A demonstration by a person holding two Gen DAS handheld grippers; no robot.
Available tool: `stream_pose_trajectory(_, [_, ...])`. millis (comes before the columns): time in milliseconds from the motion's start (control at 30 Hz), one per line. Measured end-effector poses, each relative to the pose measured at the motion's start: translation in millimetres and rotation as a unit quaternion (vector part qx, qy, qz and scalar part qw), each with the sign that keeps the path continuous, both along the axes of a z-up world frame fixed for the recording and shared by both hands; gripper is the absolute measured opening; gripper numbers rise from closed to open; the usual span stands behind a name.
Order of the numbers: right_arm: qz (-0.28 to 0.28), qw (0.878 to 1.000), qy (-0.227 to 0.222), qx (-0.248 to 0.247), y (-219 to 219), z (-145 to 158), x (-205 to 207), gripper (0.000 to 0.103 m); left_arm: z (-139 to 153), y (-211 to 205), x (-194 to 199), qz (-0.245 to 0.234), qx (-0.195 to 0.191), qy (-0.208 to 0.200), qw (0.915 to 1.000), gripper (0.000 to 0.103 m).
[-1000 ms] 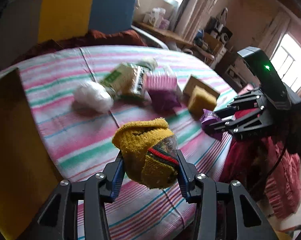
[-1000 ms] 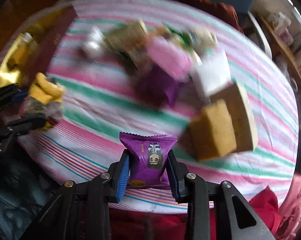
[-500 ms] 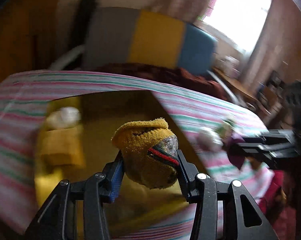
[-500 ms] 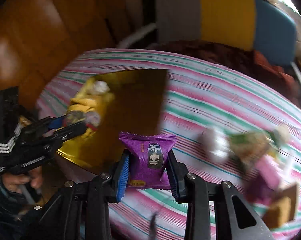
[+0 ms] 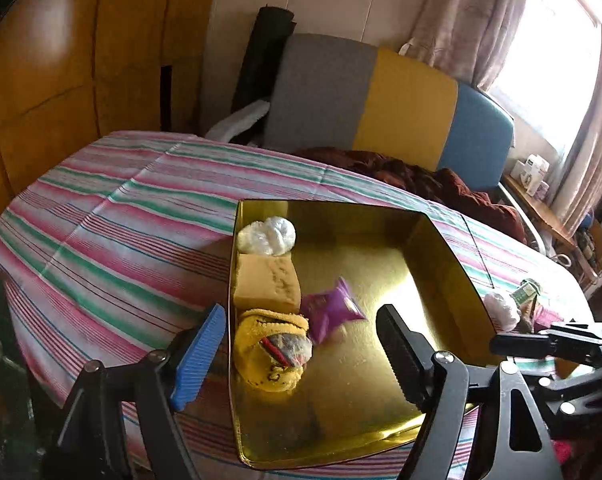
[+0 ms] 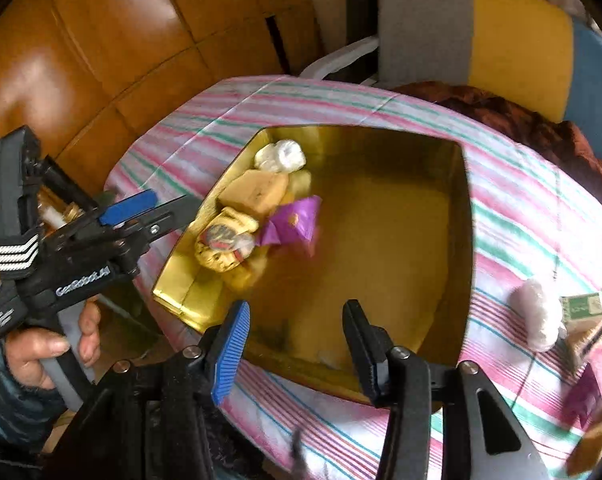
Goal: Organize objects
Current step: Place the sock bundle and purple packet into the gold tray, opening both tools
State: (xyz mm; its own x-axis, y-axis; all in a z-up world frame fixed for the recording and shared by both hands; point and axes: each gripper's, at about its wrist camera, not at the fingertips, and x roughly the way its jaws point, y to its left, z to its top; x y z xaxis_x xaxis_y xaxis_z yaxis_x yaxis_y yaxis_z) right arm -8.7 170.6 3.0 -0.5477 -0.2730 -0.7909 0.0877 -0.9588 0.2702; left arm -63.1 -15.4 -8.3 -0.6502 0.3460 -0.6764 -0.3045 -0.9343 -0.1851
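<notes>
Wood-panelled room (image 5: 41,80), with a grey, yellow and blue chair (image 5: 381,112) behind a table (image 5: 121,220) under striped cloth. Near the table's front edge, a gold tray (image 5: 441,264) with raised walls, evidently the collecting place for the loose things. Packed in a row along the tray's left wall, back to front, probably to keep the rest of the floor free: white ball (image 5: 267,235) in the far left corner, sponge (image 5: 267,282) touching it, then sock (image 5: 271,352) rolled around something patterned, resting near the front left corner. Purple packet (image 5: 331,312) just right of the sock and sponge, tilted and blurred in the right wrist view, so likely only now landing. Left gripper (image 5: 301,312) poised over the tray's left side, jaws opening wide with nothing pinched between them, sock lying below on the tray floor. Right gripper (image 6: 297,307) over the tray's front edge, jaws also opening and empty, pointed down at the bare middle of the tray. Both angled steeply downward, presumably so things drop inside the walls. Out by the table's right edge, well apart from the tray, another white bundle (image 6: 535,316) and a green box (image 6: 585,312) among a few blurred bits, seemingly waiting to be sorted.
</notes>
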Motion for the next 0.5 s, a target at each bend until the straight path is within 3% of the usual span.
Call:
stream_pose_trajectory(167, [-0.061,0.997,0.036,0.031,7.7,4.7,14.4,0.050,7.7,20.0,11.9,0.002,-0.027,0.026,0.9993,0.088])
stream_pose_trajectory(300, [-0.091,0.993,0.058,0.050,10.6,5.1,20.7,0.051,10.3,35.4,23.1,-0.009,-0.045,0.044,0.9980,0.088])
stream_pose_trajectory(500, [-0.116,0.986,0.092,0.072,13.4,8.2,30.0,0.062,14.0,50.4,36.8,-0.022,-0.063,0.060,0.9960,0.088])
